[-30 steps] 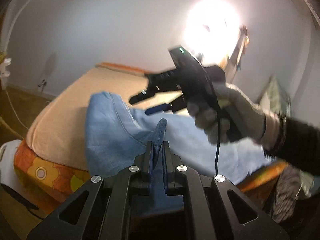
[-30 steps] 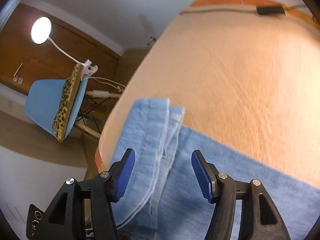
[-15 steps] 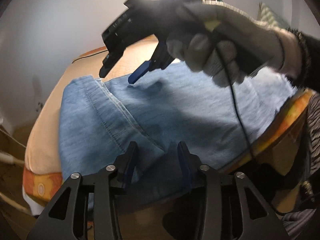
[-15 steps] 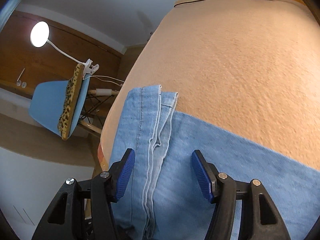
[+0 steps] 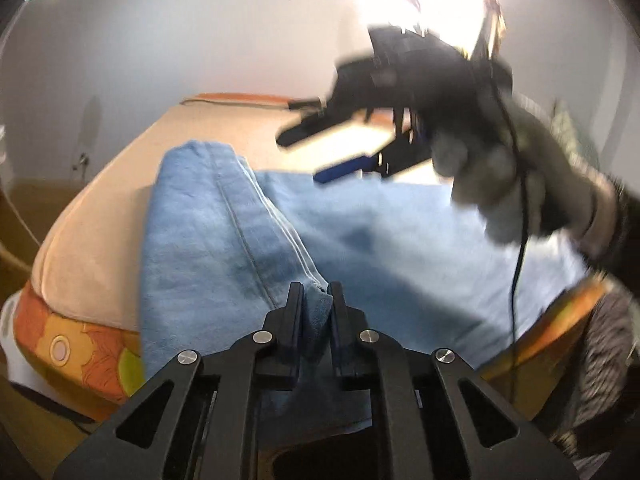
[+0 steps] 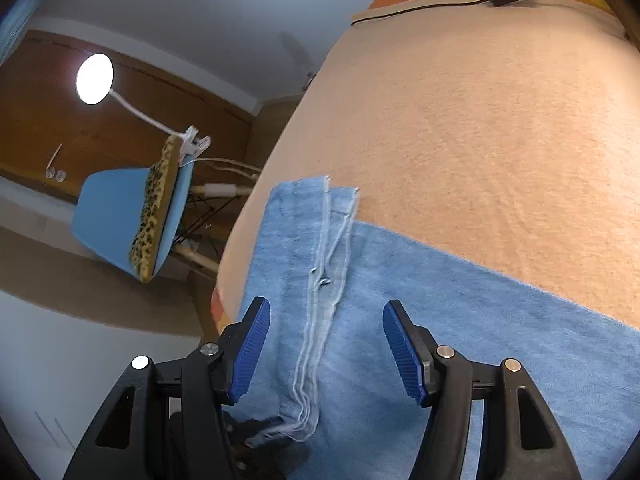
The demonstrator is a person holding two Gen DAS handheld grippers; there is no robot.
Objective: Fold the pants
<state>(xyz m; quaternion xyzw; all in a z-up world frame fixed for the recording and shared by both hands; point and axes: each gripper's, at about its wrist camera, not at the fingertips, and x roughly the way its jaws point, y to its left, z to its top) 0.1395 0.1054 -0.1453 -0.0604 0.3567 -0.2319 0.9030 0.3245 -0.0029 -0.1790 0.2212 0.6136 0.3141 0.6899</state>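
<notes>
Closing left claw (image 5: 316, 304) on a pinched ridge of the pants (image 5: 224, 240) lying on the bed (image 5: 92, 236), probably for lifting into a fold; holding right claw (image 6: 326, 344) spread above the hem, gripping nothing.

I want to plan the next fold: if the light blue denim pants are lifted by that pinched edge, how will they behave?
The light blue denim pants will probably drape limply: fabric already bunches between the closing left gripper jaws. They look fairly heavy for cloth, with thick seams and stacked layers. Slipping seems unlikely on the textured peach blanket.
</notes>
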